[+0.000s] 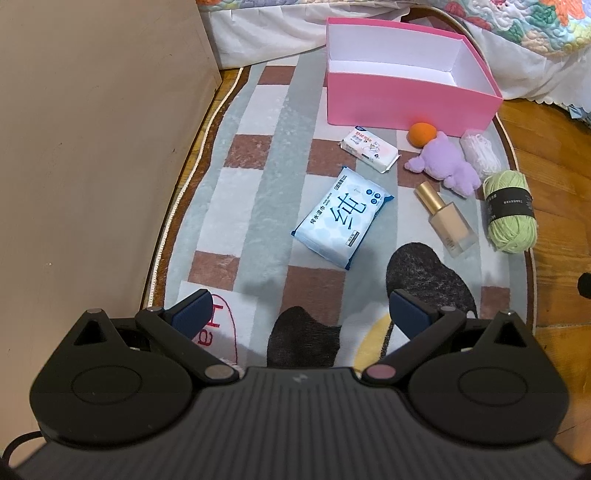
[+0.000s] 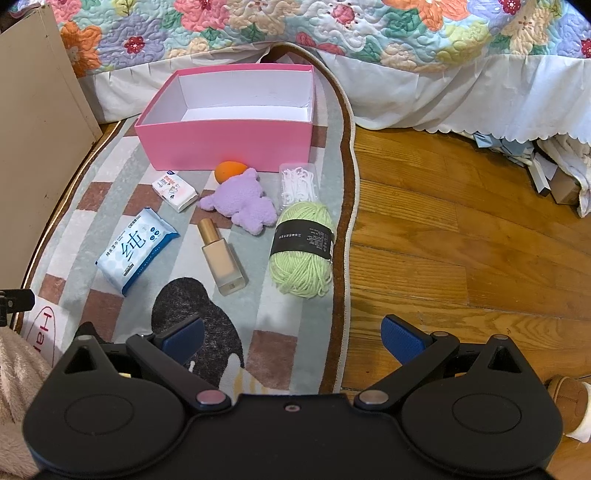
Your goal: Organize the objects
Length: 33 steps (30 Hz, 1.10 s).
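Note:
An empty pink box [image 1: 406,103] [image 2: 225,144] stands at the far end of a checked rug [image 1: 258,155] [image 2: 122,195]. In front of it lie a small white tissue pack [image 1: 369,149] [image 2: 174,190], a blue wet-wipes pack [image 1: 341,216] [image 2: 136,249], an orange sponge [image 1: 422,134] [image 2: 229,171], a purple plush toy [image 1: 445,164] [image 2: 243,205], a foundation bottle [image 1: 445,218] [image 2: 221,254], a floss-pick bag [image 1: 480,153] [image 2: 298,182] and a green yarn ball [image 1: 509,212] [image 2: 303,249]. My left gripper [image 1: 301,314] and right gripper [image 2: 293,338] hover open near the rug's front, holding nothing.
A beige cabinet side [image 1: 92,147] [image 2: 37,118] walls the left. A bed with a floral quilt [image 2: 332,26] and white skirt [image 2: 443,92] runs along the back. Wooden floor [image 2: 461,240] lies right of the rug. A brown slipper [image 2: 569,398] sits at lower right.

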Available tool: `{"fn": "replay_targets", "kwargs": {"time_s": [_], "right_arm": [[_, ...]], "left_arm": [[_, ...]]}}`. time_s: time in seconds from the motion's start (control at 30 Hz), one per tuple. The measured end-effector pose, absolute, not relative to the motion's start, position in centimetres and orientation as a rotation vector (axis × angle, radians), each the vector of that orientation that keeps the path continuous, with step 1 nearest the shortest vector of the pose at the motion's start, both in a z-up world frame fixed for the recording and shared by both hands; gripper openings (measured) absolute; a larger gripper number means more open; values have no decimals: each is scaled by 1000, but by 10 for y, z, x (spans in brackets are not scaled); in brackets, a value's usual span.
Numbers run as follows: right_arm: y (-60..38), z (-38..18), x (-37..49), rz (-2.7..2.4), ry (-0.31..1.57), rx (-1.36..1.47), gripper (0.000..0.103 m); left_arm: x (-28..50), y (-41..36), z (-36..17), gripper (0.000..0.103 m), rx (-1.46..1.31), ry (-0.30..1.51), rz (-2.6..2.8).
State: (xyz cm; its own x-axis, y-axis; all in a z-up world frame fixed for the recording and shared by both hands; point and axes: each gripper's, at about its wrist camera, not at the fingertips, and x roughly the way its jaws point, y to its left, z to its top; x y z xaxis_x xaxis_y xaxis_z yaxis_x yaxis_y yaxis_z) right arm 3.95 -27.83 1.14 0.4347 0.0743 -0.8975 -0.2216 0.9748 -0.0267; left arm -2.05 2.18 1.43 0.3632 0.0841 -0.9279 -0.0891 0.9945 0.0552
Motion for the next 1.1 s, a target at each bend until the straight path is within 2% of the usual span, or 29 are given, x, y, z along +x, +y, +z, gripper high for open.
{"fn": "replay_targets", "kwargs": {"time_s": [0.57,0.77,0.9,1.1], "right_arm": [[-274,16,39,206,1093,-151,103],[-253,49,44,441,947,-134,103],[-226,48,56,584,846,-167,103],[-182,7,100,677,1002,-148,103]], "left_arm": [[-9,19,30,103,62,1177,72],[20,35,52,103,147,1100,22],[47,46,47,103,179,1054,8],[85,58,7,103,122,1068,-61]]}}
